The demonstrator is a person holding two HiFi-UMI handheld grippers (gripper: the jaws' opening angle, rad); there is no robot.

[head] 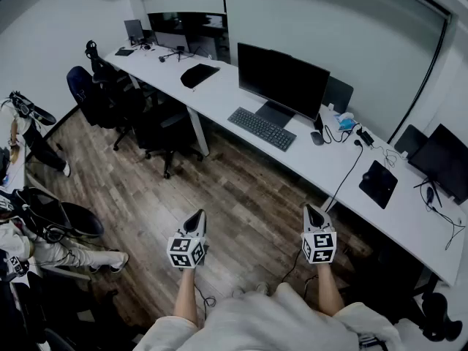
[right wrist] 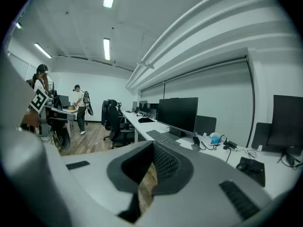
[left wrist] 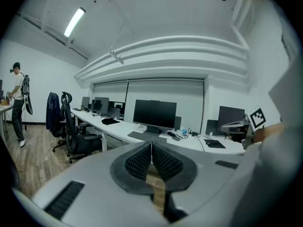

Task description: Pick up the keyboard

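A dark grey keyboard (head: 262,128) lies on the long white desk (head: 219,97), in front of a black monitor (head: 282,80). It also shows in the left gripper view as the keyboard (left wrist: 147,136) and in the right gripper view as the keyboard (right wrist: 164,137). Both grippers hang over the wooden floor, well short of the desk. My left gripper (head: 197,222) is shut with nothing in it, its pads (left wrist: 151,162) pressed together. My right gripper (head: 313,217) is shut and empty too, seen from behind its jaws as the right gripper (right wrist: 152,161).
A mouse (head: 316,138), a tissue box (head: 345,121), cables and a black pad (head: 379,183) lie right of the keyboard. A second monitor (head: 443,161) stands at far right. Office chairs (head: 157,129) stand by the desk at left. A person (right wrist: 80,103) stands far back.
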